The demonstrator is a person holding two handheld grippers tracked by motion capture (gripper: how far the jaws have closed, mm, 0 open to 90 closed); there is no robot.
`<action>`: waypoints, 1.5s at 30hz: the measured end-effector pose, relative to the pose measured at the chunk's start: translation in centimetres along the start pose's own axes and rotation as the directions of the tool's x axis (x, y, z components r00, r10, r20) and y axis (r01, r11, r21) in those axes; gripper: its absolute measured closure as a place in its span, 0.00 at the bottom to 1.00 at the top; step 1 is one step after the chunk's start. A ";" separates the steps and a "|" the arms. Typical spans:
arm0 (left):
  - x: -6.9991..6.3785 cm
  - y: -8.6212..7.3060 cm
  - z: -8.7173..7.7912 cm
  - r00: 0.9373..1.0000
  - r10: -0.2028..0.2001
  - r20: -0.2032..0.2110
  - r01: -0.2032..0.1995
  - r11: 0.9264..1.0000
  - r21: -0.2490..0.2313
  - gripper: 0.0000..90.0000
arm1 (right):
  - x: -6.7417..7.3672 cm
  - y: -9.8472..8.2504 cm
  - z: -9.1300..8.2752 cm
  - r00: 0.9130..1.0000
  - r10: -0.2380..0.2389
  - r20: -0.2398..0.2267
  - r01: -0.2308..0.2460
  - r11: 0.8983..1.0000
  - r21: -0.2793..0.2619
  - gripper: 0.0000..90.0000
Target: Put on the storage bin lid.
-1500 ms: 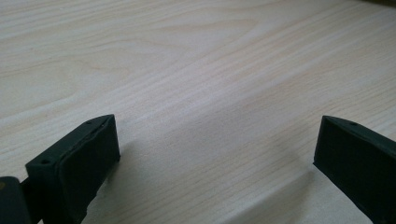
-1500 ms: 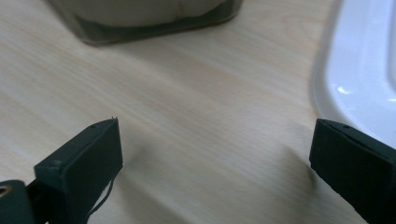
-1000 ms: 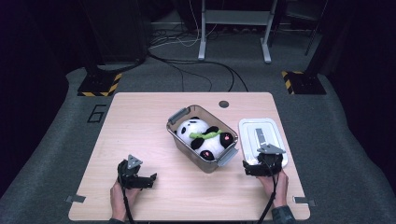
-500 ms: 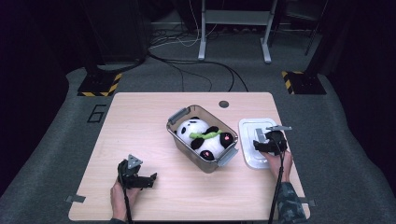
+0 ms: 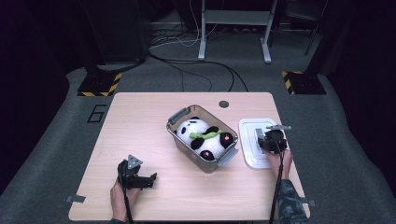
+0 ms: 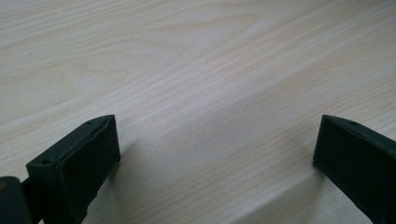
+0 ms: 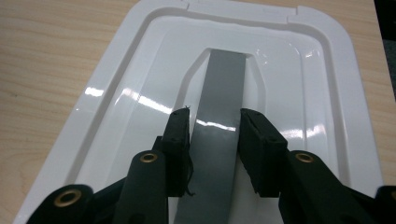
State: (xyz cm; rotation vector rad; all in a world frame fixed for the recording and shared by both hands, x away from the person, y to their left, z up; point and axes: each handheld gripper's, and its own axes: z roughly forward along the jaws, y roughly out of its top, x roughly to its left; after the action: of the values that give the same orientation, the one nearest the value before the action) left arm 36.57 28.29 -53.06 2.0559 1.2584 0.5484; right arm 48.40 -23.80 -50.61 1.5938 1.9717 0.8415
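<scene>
A white lid (image 5: 250,140) lies flat on the table's right side, with a raised grey handle strip (image 7: 223,79) down its middle. My right gripper (image 5: 267,140) (image 7: 215,126) stands over the lid (image 7: 140,93), pointing down. Its jaws have just been closing and now press on both edges of the grey handle. A clear plastic box (image 5: 176,116) with grey latches sits mid-table, and a plush panda (image 5: 201,135) lies inside it. My left gripper (image 5: 145,179) (image 6: 217,135) rests near the front left of the table, open with only bare wood between its jaws.
The wooden table (image 5: 140,121) has a small round grommet (image 5: 223,104) at its back edge. Cables, a metal stand and hazard-striped feet sit on the dark floor behind. The box stands close to the left of the lid.
My right gripper has moved away from the table's front edge onto the lid, and its jaws have closed onto the grey handle. The left gripper has stayed put.
</scene>
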 end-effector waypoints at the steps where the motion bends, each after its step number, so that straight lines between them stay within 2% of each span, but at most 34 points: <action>1: 0.0 0.0 0.0 1.000 0.000 -0.001 0.000 1.000 0.001 0.00 | -0.1 -0.1 0.0 1.000 -0.010 0.005 0.010 1.000 -0.010 0.72; 2: 0.0 0.0 0.0 1.000 0.001 -0.003 -0.001 1.000 0.001 0.00 | -0.1 -0.1 0.0 1.000 -0.012 0.012 0.012 1.000 -0.014 0.72; 5: 0.0 0.0 0.0 1.000 -0.001 -0.001 0.001 1.000 -0.001 0.00 | -0.5 -0.1 0.0 1.000 -0.024 -0.010 0.024 1.000 -0.017 0.74; 9: 0.0 0.0 0.0 1.000 -0.008 -0.002 0.008 1.000 -0.003 0.00 | -0.4 0.1 -0.1 1.000 -0.028 -0.015 0.027 1.000 -0.013 0.74; 12: 0.0 0.0 0.0 1.000 -0.009 -0.003 0.009 1.000 -0.002 0.00 | -0.5 0.2 -0.3 0.999 -0.047 -0.027 0.047 0.999 -0.006 0.74; 18: 0.0 0.0 0.0 1.000 -0.012 -0.002 0.012 1.000 -0.001 0.00 | -0.7 0.6 -1.2 0.998 -0.031 -0.050 0.029 0.999 -0.024 0.74; 22: 0.0 0.0 0.0 1.000 -0.014 -0.005 0.014 1.000 0.000 0.00 | -0.9 1.4 -2.3 0.998 -0.010 -0.067 0.007 0.999 -0.040 0.74; 33: 0.1 0.0 0.0 1.000 -0.008 -0.007 0.008 1.000 0.002 0.00 | -0.5 3.7 -5.6 0.995 -0.048 -0.090 0.040 0.995 -0.093 0.74; 45: 0.1 0.0 0.0 1.000 -0.012 -0.003 0.012 1.000 0.005 0.00 | 1.3 6.8 -9.4 0.987 -0.099 -0.126 0.077 0.983 -0.167 0.74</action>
State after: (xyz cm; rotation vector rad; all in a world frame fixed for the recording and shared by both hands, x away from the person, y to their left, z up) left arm 36.59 28.38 -53.06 2.0509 1.2742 0.5442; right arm 46.29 -23.22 -39.15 1.3799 1.9928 1.0676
